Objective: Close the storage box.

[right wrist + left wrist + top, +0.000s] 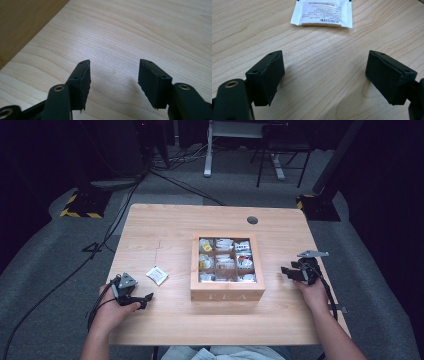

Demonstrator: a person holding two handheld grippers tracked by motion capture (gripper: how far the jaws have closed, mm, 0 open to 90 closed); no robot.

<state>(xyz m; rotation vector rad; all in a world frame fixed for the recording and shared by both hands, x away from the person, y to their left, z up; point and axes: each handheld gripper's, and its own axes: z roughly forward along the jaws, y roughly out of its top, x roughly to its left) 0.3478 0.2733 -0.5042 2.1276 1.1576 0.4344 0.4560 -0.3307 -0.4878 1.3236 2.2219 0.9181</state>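
Nearest, at lower left of the high view, the left claw [142,301] stands wide open and empty. One white sachet [157,275] lies just beyond it, up and slightly right, its long axis across the jaws. Probably this claw takes it, because the right claw [287,271], also open and empty, waits at the right of the tea box [227,290]. Pale wood worktop [165,230], grey floor, dark room.

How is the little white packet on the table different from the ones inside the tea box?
The loose packet lies alone on the bare table, left of the tea box; the boxed packets sit sorted in compartments. The loose one lies tilted; the boxed ones line up with the dividers. Both are small, mostly white sachets.
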